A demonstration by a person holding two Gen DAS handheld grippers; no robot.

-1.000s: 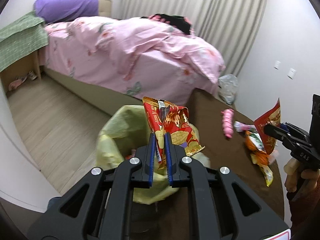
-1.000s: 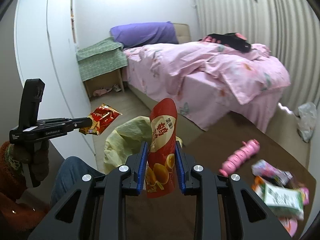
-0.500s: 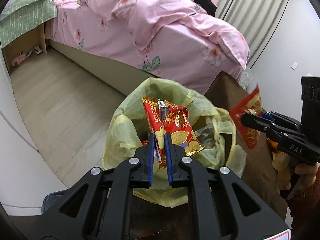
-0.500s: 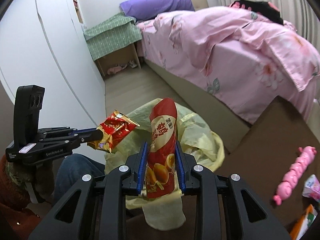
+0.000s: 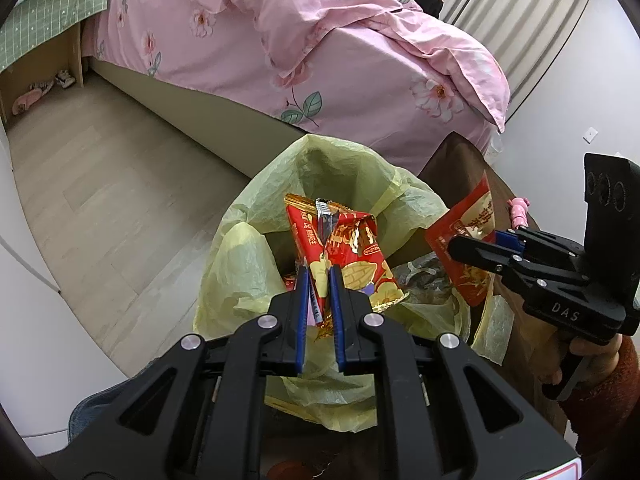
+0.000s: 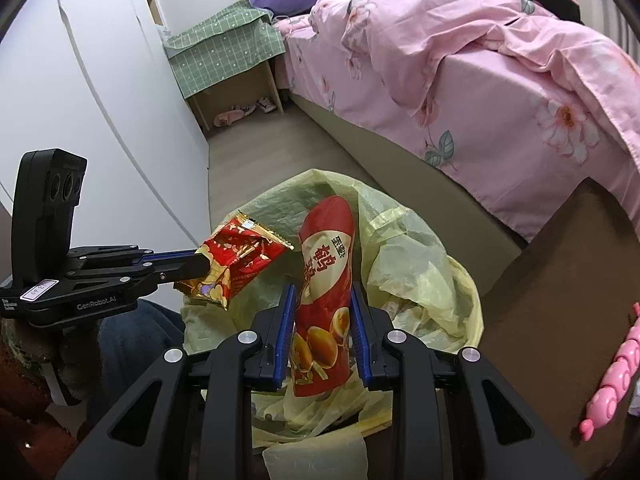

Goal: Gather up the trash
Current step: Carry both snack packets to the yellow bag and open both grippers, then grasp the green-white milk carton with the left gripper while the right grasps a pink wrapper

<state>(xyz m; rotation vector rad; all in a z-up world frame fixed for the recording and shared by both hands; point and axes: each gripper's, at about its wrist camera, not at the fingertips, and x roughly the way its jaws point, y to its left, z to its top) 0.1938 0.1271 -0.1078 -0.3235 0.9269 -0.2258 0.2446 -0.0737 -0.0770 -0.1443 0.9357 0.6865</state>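
A yellow trash bag (image 5: pixel 248 264) stands open beside the brown table, with wrappers inside. My left gripper (image 5: pixel 319 276) is shut on a red and gold snack wrapper (image 5: pixel 352 256), held over the bag's mouth. In the right wrist view that same wrapper (image 6: pixel 236 258) hangs from the left gripper (image 6: pixel 200 266) above the bag (image 6: pixel 416 248). My right gripper (image 6: pixel 322 296) is shut on a tall red snack bag (image 6: pixel 326 280), also above the bag's opening. From the left wrist view the red snack bag (image 5: pixel 466 236) sticks out of the right gripper (image 5: pixel 456 246) at the bag's right rim.
A brown table (image 6: pixel 560 264) lies to the right with a pink toy (image 6: pixel 616 372) on it. A bed with a pink floral quilt (image 5: pixel 320 32) stands beyond the bag. A bedside stand under a green cloth (image 6: pixel 224 48) and a white wardrobe (image 6: pixel 100 100) sit on the left.
Both grippers have sunk and moved in over the yellow bag, each still holding its wrapper. The bag now fills more of both views.
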